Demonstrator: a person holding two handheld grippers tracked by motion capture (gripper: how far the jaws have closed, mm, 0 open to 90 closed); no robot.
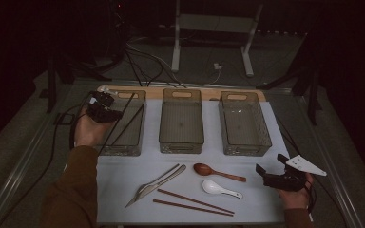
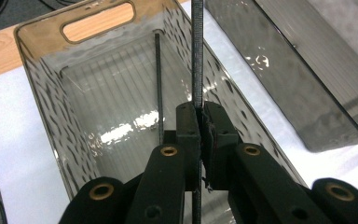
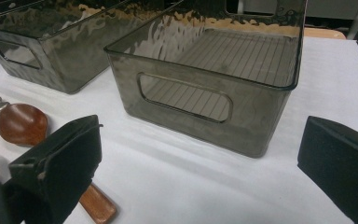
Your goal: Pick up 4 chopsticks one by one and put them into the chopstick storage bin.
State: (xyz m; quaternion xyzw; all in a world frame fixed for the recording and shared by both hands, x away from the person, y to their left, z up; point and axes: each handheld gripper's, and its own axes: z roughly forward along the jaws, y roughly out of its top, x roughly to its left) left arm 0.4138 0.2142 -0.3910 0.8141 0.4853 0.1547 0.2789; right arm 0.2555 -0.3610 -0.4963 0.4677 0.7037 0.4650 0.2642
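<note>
Chopstick, thin and dark (image 2: 197, 56), sits pinched upright between the clenched left claw (image 2: 200, 122) — above the smoky clear plastic bin (image 2: 37, 93); right claw (image 3: 200, 154) gapes, released.

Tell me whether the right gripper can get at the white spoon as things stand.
Probably yes. The right gripper hangs open and empty just right of the white spoon, with bare white cloth between them. The wooden spoon lies close behind it, so some care is needed.
</note>
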